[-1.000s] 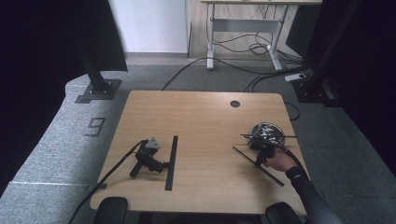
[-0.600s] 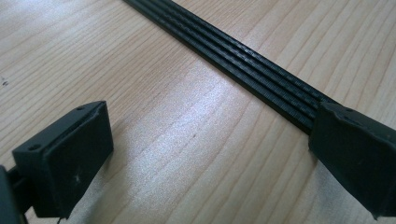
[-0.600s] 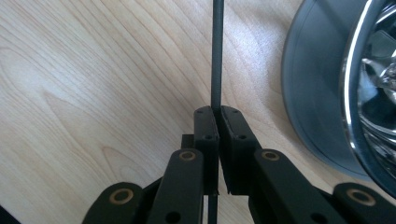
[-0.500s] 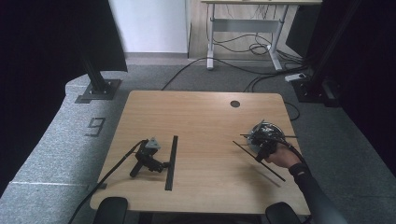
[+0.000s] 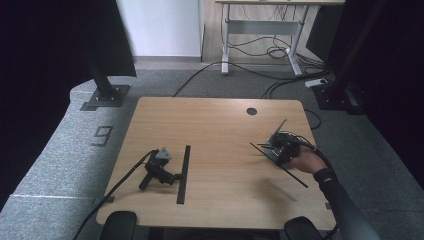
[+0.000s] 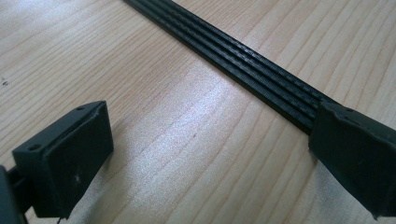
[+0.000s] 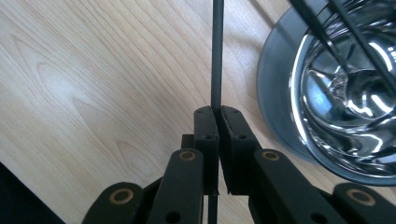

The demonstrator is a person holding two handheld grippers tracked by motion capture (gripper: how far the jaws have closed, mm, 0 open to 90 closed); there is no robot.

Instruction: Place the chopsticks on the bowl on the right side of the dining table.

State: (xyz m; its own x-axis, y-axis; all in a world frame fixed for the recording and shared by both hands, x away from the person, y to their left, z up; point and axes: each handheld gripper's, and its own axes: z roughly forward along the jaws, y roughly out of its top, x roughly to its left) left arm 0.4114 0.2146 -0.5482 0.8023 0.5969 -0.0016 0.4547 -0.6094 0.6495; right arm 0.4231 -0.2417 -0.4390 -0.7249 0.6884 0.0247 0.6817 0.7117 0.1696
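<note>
On the counter (image 5: 220,125), seen from high up, my right hand (image 5: 306,161) holds the right tool (image 5: 281,147) near the right edge, lifted a little above the wood. A thin black strip (image 5: 280,165) runs through this tool, slanting from the middle left toward the near right, and its shadow lies on the counter below. My left tool (image 5: 159,167) lies on the counter at the near left with no hand on it, its cable trailing off the near edge. Just beside it on the right lies a second black strip (image 5: 183,174), stretched from far to near.

In the left gripper view, the left tool (image 6: 210,154) stands wide, with bare wood between its two black jaws. The ribbed black strip (image 6: 233,56) runs slantwise across the wood and passes under the right-hand jaw; I cannot tell whether they touch.

In the right gripper view, my right tool (image 7: 217,122) is clamped narrow on the thin strip (image 7: 217,56), which stands on edge between the pads and runs straight away from me. To its right sits a shiny metal bowl (image 7: 345,93), with thin black rods crossing above it.
</note>
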